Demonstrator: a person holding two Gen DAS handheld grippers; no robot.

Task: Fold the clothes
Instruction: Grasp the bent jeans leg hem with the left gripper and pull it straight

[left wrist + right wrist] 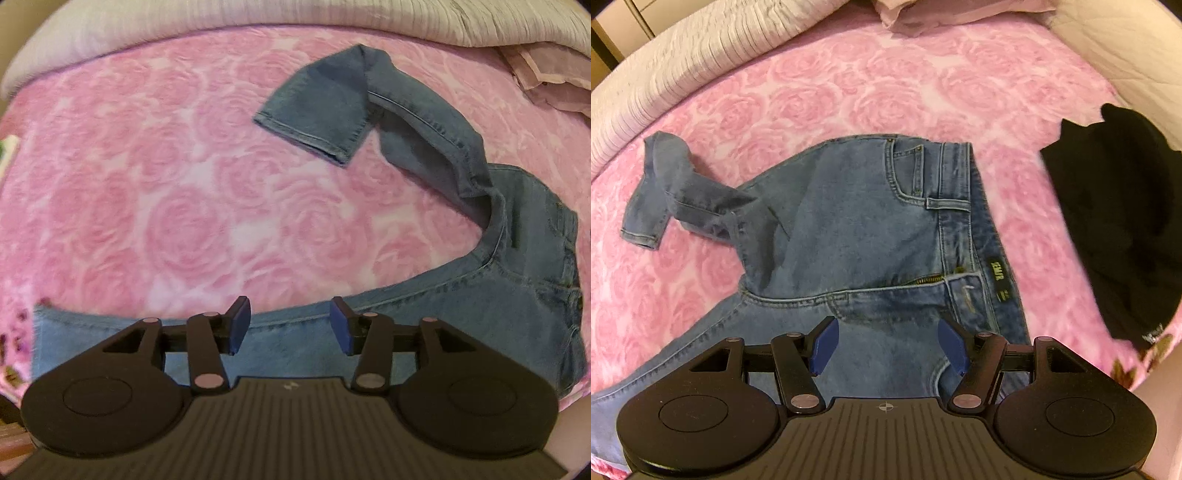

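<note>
Blue jeans [849, 221] lie spread on a pink rose-patterned bedspread [923, 85], waistband to the right, zip partly open. One leg is crumpled and doubled back, its hem [310, 107] lying flat; the other leg [110, 339] runs straight along the near edge. My left gripper [290, 326] hovers above that straight leg, jaws apart with nothing between the blue pads. My right gripper [886, 345] hangs over the hip area below the zip, jaws wide, nothing gripped.
A black garment [1119, 221] lies bunched at the right of the bed. A pale ribbed duvet [258, 14] is rolled along the far side, with a pinkish pillow [942, 11] beside it.
</note>
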